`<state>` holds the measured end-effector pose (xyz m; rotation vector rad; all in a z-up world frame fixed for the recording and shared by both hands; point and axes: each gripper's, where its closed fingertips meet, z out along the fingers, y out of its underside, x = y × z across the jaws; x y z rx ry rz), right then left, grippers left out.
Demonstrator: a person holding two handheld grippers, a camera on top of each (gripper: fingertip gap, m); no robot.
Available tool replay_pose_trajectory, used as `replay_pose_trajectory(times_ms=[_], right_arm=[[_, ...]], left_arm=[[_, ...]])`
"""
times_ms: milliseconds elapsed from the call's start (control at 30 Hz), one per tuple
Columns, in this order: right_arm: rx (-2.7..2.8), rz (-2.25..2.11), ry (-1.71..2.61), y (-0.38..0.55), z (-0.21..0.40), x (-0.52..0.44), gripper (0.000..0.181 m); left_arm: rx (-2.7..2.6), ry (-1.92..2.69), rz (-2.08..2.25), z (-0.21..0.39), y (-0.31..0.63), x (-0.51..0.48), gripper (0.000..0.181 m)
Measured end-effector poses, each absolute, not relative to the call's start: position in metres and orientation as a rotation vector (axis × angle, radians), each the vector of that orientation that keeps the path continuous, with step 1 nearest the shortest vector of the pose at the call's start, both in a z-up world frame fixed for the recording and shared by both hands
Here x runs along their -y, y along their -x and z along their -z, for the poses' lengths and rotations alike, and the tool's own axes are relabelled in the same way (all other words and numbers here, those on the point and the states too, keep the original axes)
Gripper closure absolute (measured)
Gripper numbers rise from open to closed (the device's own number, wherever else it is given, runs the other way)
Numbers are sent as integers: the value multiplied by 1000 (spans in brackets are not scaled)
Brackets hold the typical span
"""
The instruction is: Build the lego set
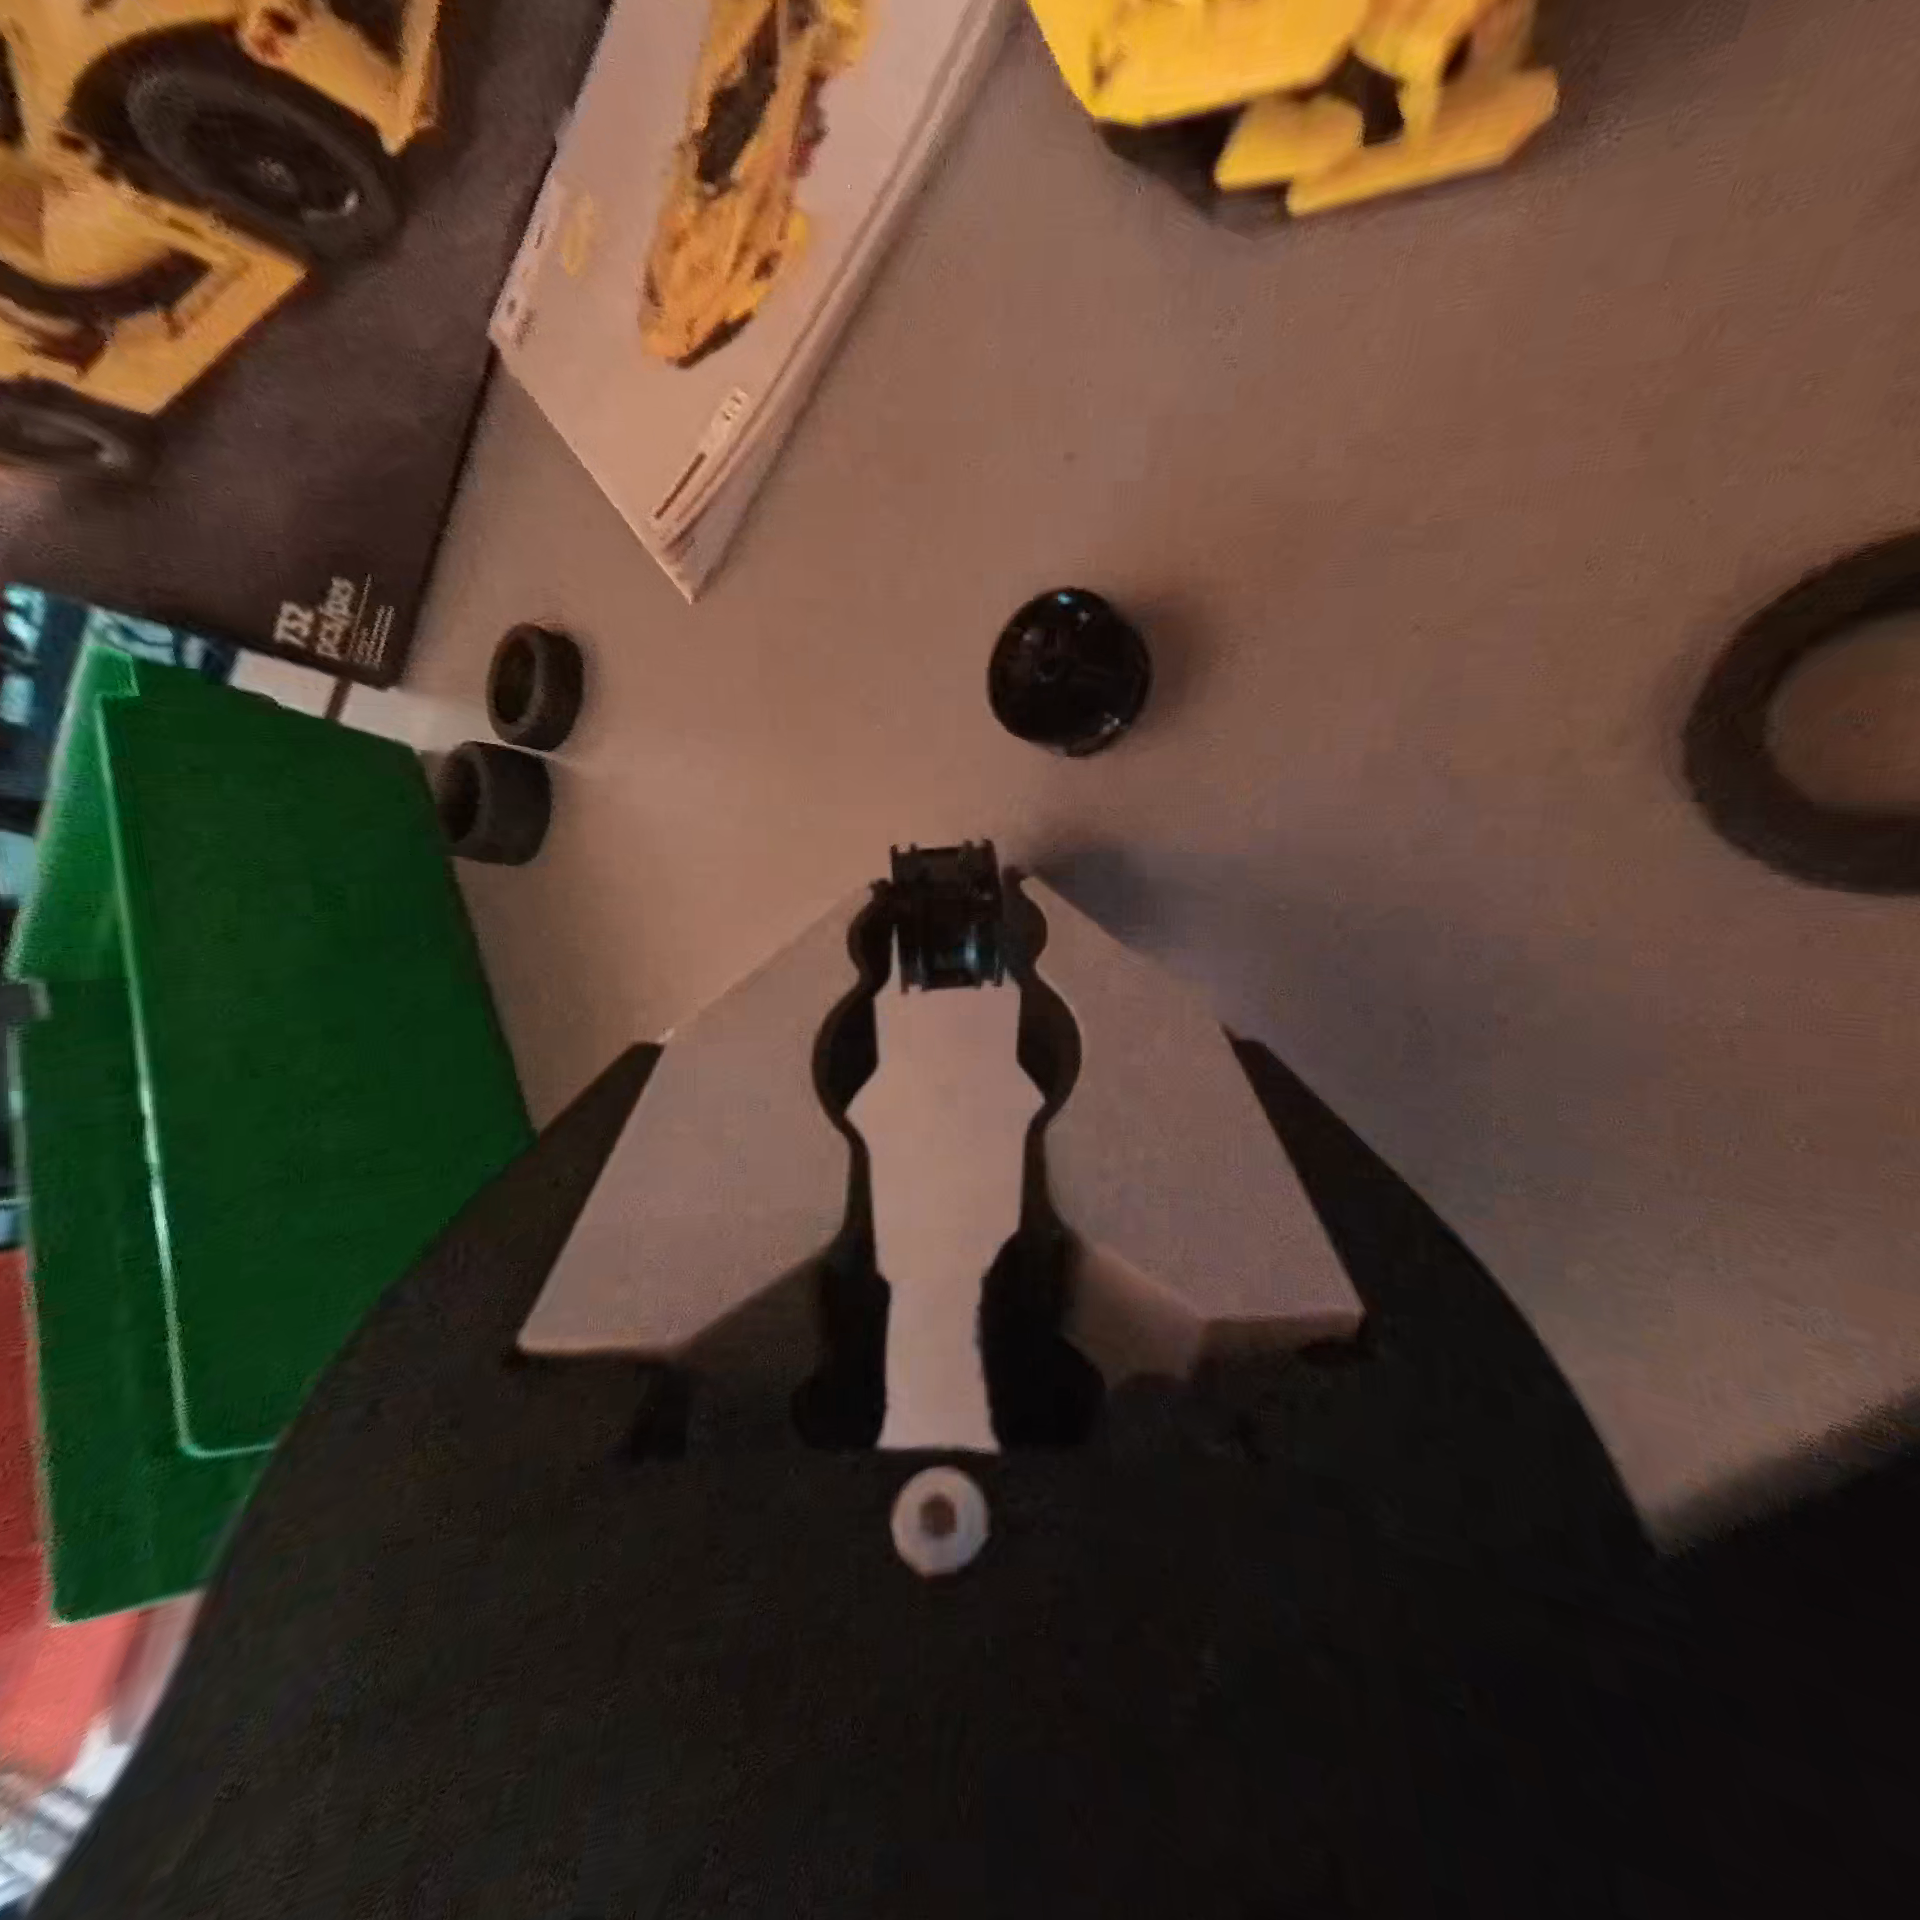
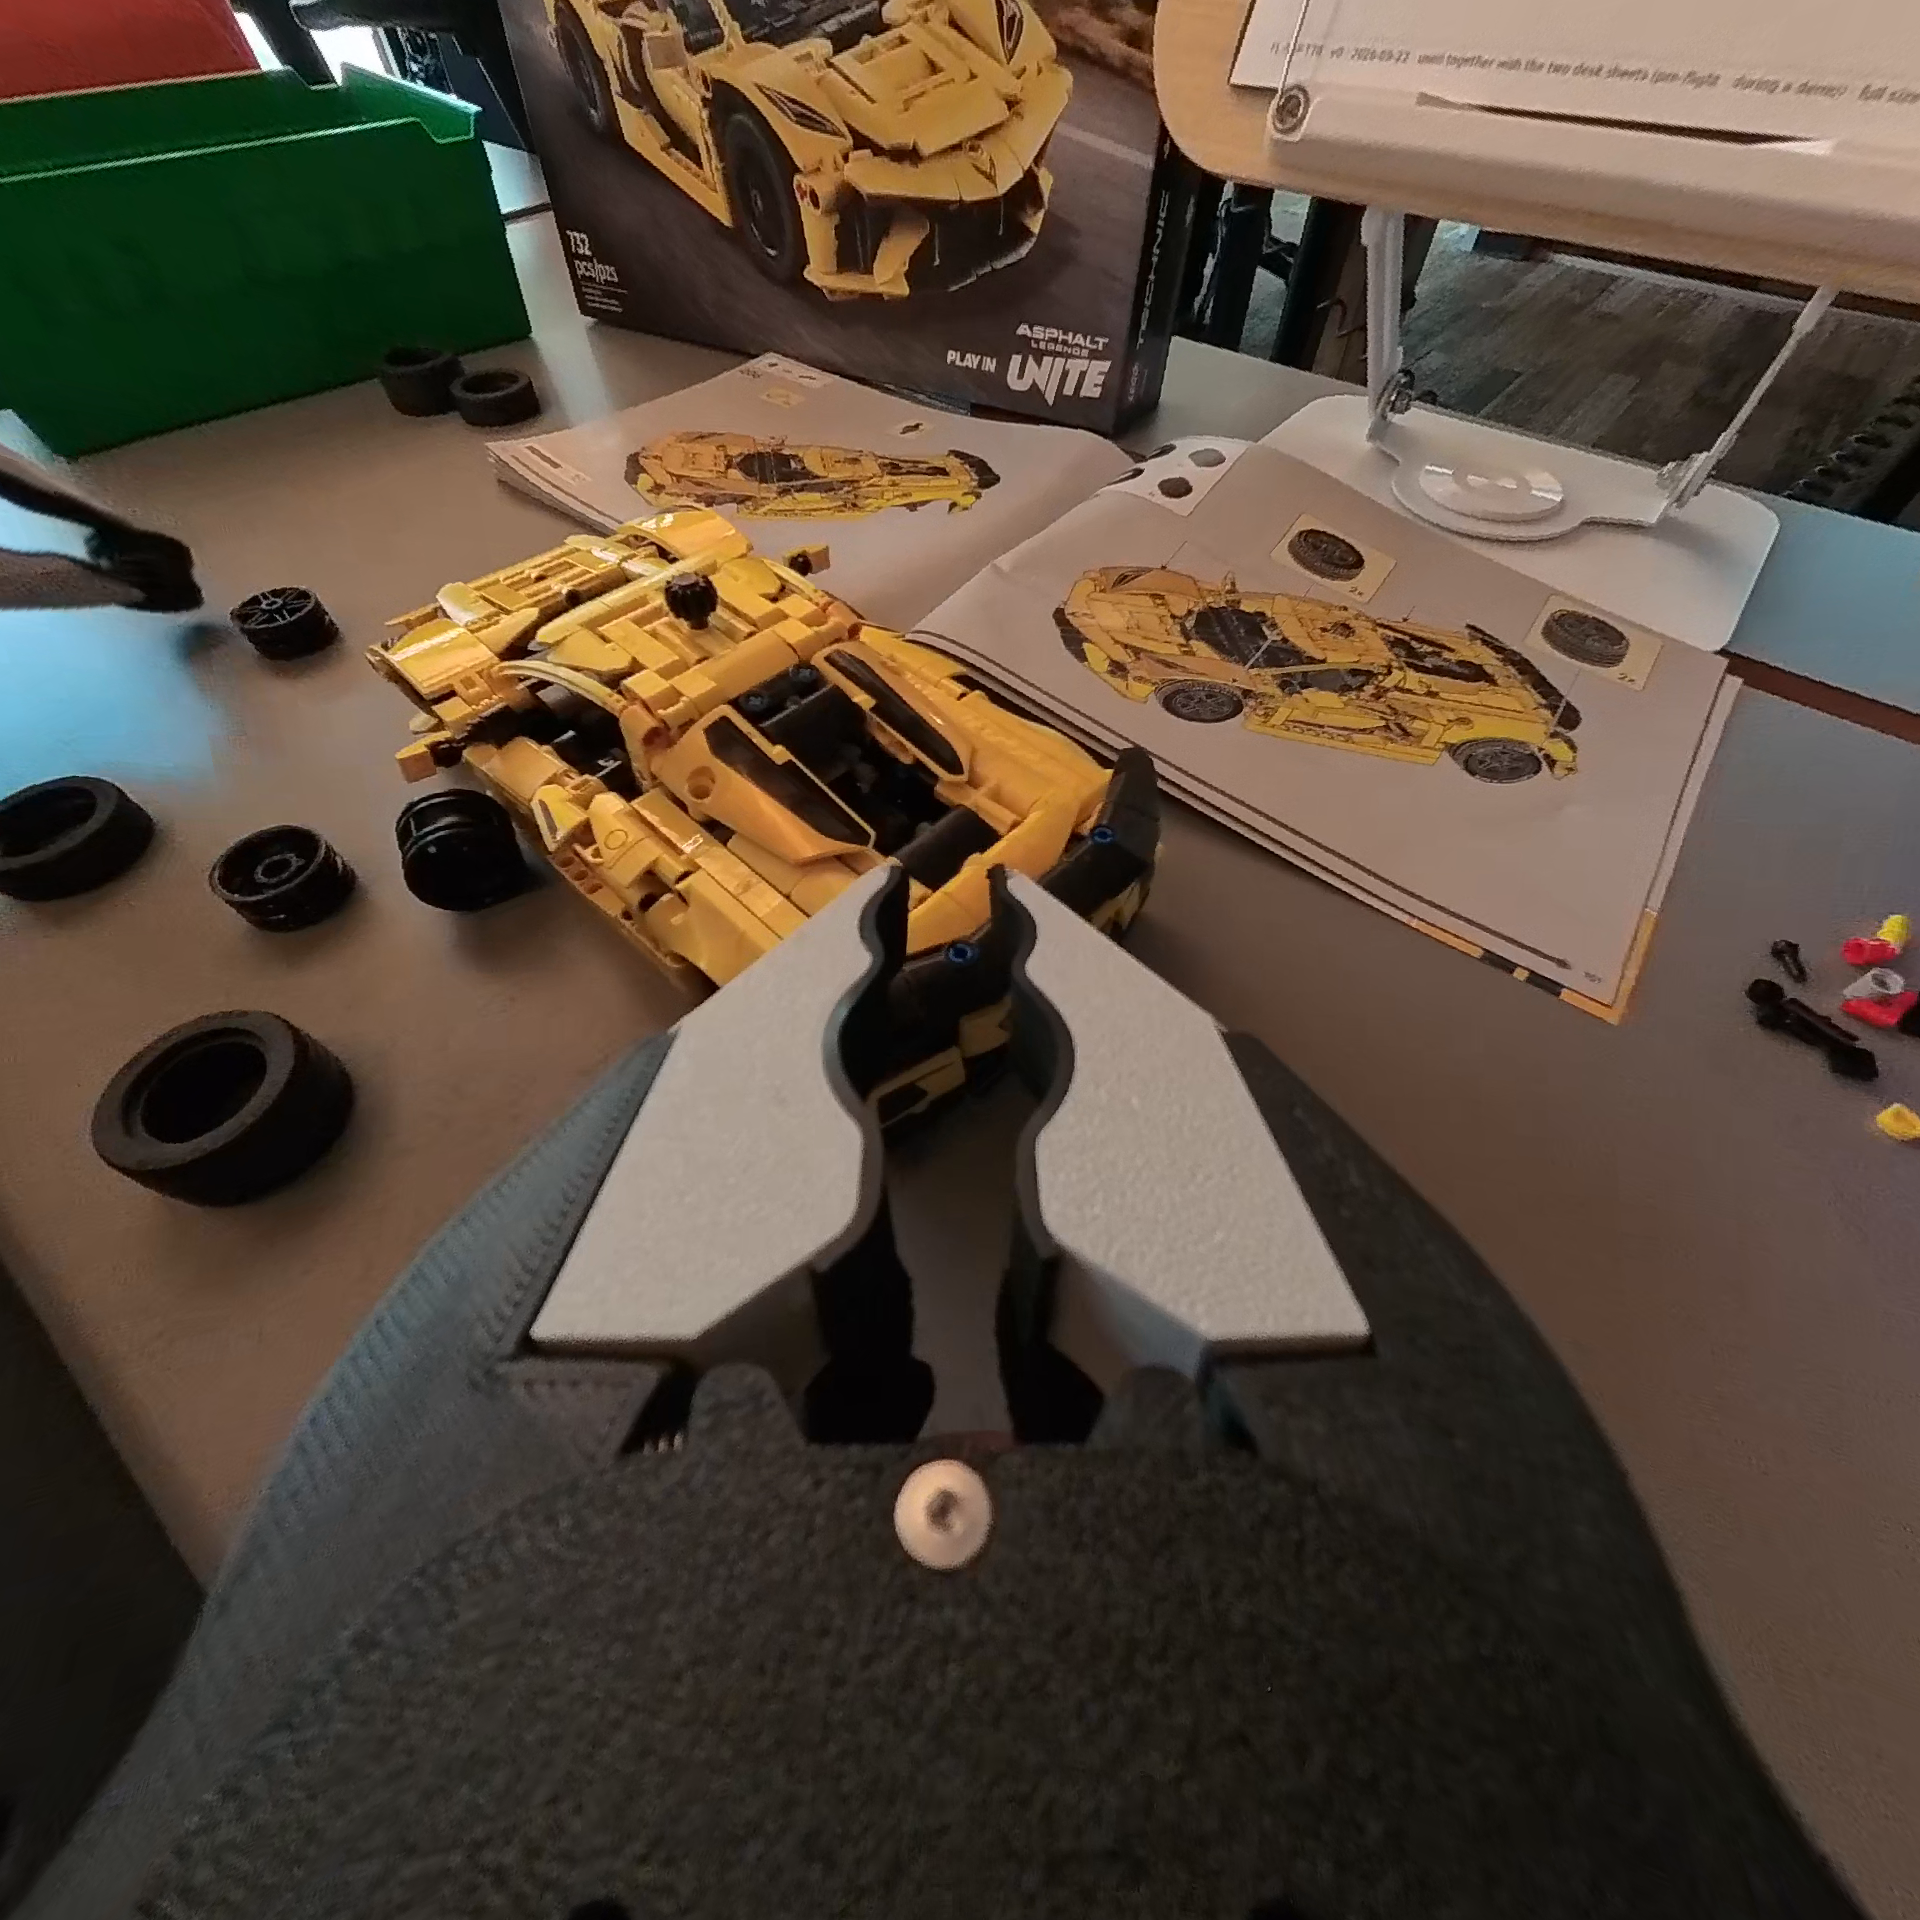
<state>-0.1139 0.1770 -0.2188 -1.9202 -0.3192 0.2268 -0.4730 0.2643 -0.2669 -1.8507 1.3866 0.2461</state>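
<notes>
In the left wrist view my left gripper [image 1: 948,914] is shut on a small black wheel rim [image 1: 948,935], held just above the grey table. A second black rim [image 1: 1070,670] lies just ahead of it. The left gripper's dark tip also shows blurred at the left edge of the right wrist view [image 2: 145,577]. The yellow Lego car [image 2: 707,748] sits without wheels in mid-table. My right gripper [image 2: 943,899] is closed narrowly on the car's black and yellow front end. Loose rims [image 2: 281,875] [image 2: 457,847] and tyres [image 2: 223,1107] [image 2: 64,836] lie left of the car.
A green bin [image 2: 239,239] stands at the far left, with two tyres [image 2: 457,387] beside it. The set's box [image 2: 852,197] and the open instruction booklet [image 2: 1299,707] lie behind the car. Small loose parts [image 2: 1860,987] lie at the right. A white stand [image 2: 1507,488] is at the back right. There is about 40 cm between the tips of the two grippers.
</notes>
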Motion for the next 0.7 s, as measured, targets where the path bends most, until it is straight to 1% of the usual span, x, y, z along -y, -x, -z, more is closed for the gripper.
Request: replay_pose_trajectory(times_ms=[67, 167, 233, 300, 367, 433, 567, 700], right_arm=[[321, -227, 1919, 114, 219, -177, 166], [316, -231, 1920, 114, 219, -177, 167], [317, -232, 1920, 114, 219, -177, 167], [319, -232, 1921, 114, 219, -177, 166], [319, -233, 1920, 114, 219, -177, 167], [319, -236, 1921, 114, 219, -177, 166], [323, -238, 1922, 115, 219, -177, 166], [320, -238, 1923, 115, 219, -177, 166]], left_arm=[[-1473, 1813, -285, 273, 467, -258, 160], [-1473, 1841, -121, 278, 452, -246, 161], [-1432, 1887, -43, 279, 450, -244, 151], [-1363, 1914, 45, 274, 448, -243, 145], [-1251, 1933, 133, 264, 451, -247, 144], [-1195, 1986, 169, 267, 460, -250, 142], [-1179, 2013, 268, 270, 461, -250, 145], [-1191, 2033, 239, 277, 462, -263, 149]])
